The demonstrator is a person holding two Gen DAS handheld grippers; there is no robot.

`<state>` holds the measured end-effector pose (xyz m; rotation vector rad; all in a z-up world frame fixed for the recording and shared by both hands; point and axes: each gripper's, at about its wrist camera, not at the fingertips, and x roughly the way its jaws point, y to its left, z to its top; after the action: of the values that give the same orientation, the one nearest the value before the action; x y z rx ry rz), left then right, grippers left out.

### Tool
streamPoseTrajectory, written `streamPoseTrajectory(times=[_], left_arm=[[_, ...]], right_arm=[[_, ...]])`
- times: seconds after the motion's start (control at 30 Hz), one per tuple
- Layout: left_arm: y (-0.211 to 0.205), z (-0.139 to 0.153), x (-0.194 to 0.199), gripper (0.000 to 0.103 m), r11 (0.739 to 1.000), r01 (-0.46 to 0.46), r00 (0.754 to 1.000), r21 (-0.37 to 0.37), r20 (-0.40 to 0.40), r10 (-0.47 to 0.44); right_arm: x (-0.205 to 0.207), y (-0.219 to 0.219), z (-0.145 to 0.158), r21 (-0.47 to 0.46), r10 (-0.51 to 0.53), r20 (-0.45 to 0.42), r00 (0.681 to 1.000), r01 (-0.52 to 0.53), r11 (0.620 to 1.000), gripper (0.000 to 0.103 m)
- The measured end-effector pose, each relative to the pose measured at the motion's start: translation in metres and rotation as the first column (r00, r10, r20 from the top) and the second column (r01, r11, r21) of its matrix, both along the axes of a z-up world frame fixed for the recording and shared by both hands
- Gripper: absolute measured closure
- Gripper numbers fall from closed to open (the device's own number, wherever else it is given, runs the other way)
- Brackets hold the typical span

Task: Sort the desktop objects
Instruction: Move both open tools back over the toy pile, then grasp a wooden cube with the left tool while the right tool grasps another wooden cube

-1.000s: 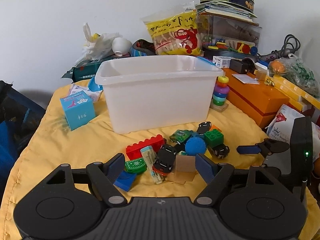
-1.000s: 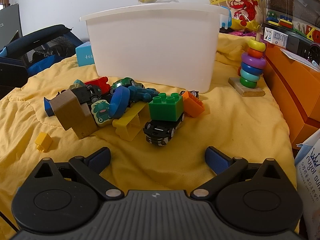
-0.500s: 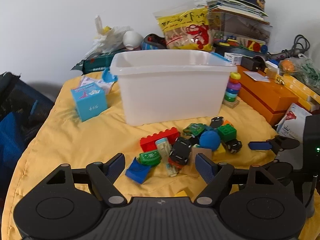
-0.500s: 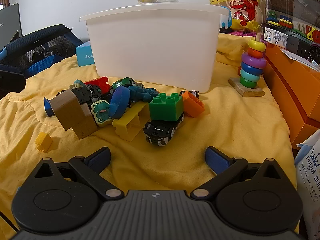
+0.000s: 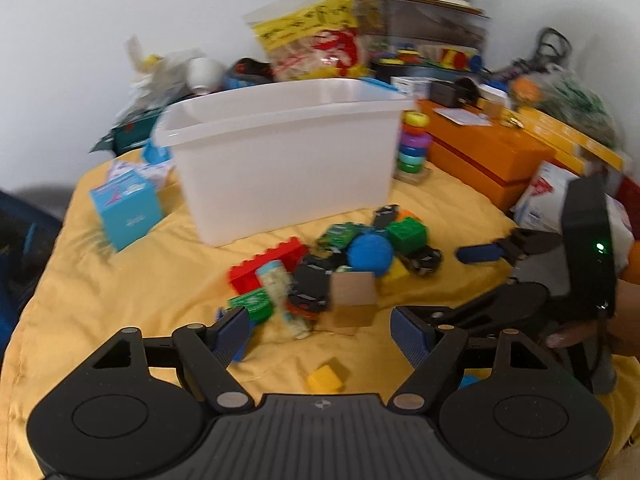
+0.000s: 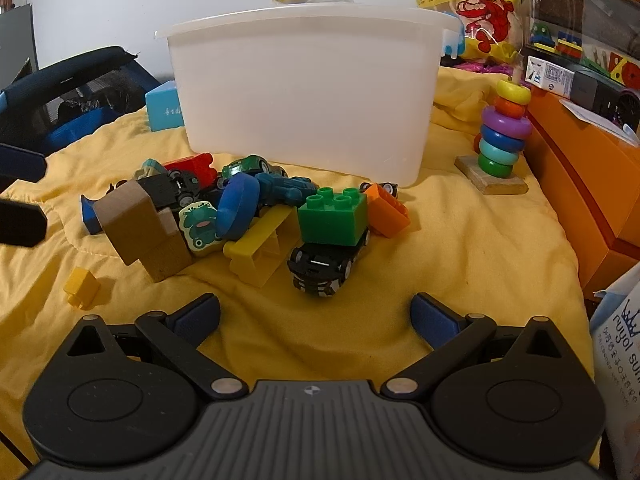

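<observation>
Item: toy pile (image 6: 248, 208), heaped on the yellow cloth (image 6: 460, 260) just in front of the white bin (image 6: 304, 100), which I take to be its destination, since it stands open-topped right behind the heap.

Contents: green brick (image 6: 334, 216) resting on a black toy car (image 6: 326, 260); orange brick (image 6: 388, 210) touching beside it; yellow bridge piece (image 6: 256, 250); blue disc (image 6: 236, 206) on edge; brown wooden block (image 6: 140, 234), tilted; frog tile (image 6: 200, 226); red brick (image 6: 192, 166) at the back.

Stray: small yellow block (image 6: 82, 288), apart from the heap.

My right gripper (image 6: 316, 314): fingers spread wide, holding nothing, low before the black car, likely my nearest pick.

My left gripper (image 5: 320, 334): fingers apart, holding nothing, above the heap's near edge; view blurred.

Periphery: ring stacker (image 6: 502, 136), orange box (image 6: 580, 184).
</observation>
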<state>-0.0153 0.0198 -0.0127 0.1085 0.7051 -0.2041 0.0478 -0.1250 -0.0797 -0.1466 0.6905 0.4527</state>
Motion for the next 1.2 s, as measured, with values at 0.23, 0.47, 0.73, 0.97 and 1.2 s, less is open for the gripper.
streamPoseTrajectory(times=[0.23,0.47,0.73,0.97,1.2], left_arm=[[-0.024,-0.011,0.031,0.036,0.996,0.083,0.996,0.023,-0.037,-0.082],[-0.020,-0.023,0.042,0.071,0.996,0.081,0.993,-0.025,-0.079,-0.083],[0.023,-0.028,0.009,0.071,0.999,0.007,0.987,-0.046,-0.159,-0.015],[0.049,-0.042,-0.005,0.071,0.997,-0.070,0.980,-0.039,-0.187,0.062],[0.052,-0.049,-0.011,0.070,0.997,-0.056,0.983,-0.045,-0.175,0.047]], right_arm=[[-0.004,0.001,-0.001,-0.006,-0.017,0.004,1.000,0.017,1.000,0.000],[-0.009,0.000,-0.001,-0.006,-0.036,0.008,0.999,0.036,0.999,0.000],[-0.014,0.005,0.029,0.059,-0.039,-0.025,0.999,0.041,0.997,0.041],[-0.016,0.051,0.034,0.019,0.195,-0.020,0.981,-0.195,0.981,0.049],[-0.007,0.077,0.015,-0.051,0.235,-0.047,0.971,-0.237,0.970,0.065]])
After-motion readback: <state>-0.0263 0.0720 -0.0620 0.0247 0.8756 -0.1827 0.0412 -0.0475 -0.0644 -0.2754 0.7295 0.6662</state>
